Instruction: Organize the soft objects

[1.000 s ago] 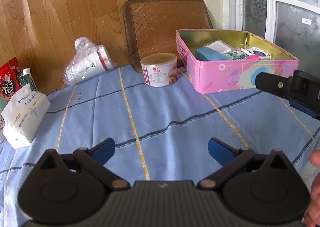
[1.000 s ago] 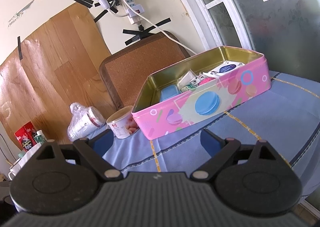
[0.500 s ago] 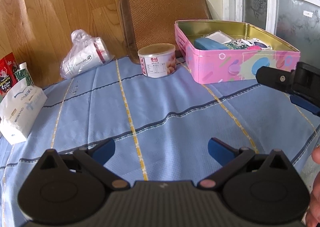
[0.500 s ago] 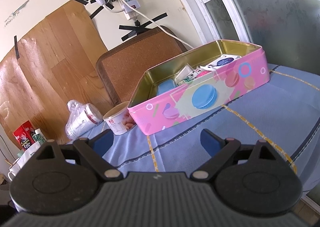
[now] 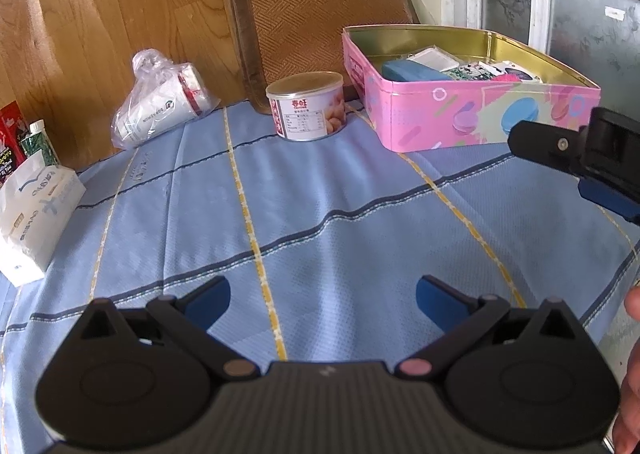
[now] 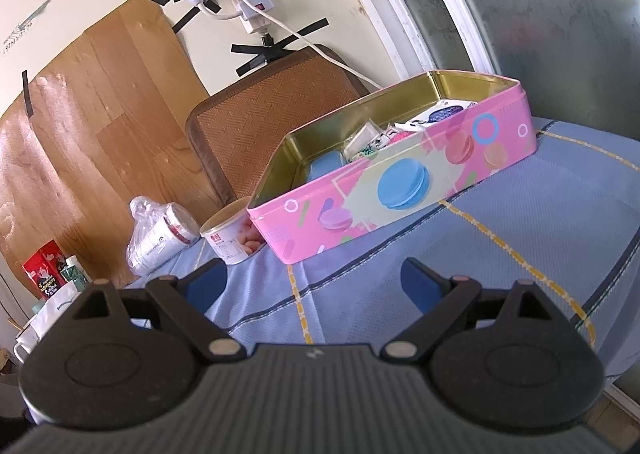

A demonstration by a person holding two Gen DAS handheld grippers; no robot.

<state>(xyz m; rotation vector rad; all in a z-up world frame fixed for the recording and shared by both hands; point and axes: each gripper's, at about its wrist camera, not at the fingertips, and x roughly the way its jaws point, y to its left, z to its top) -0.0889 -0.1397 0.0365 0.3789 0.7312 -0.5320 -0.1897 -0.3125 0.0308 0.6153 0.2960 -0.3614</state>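
Both claws stand wide open and hold nothing: the left gripper hovers over bare blue tablecloth near the table's front edge, and the right gripper hangs over the cloth just short of the pink tin. Over the last second the left wrist view has dipped and drawn back a little, so more cloth shows and the tin sits slightly farther off, while the right wrist view has barely shifted; no object has moved. The tin, toward the far right corner of the table, already holds a blue pouch and several small packets. Nothing loose lies between the claws. That reads as a pause after the last drop, or a search for the next item. The tissue pack at the left edge and the bagged cups at the far edge are the remaining soft candidates, both well apart from either claw.
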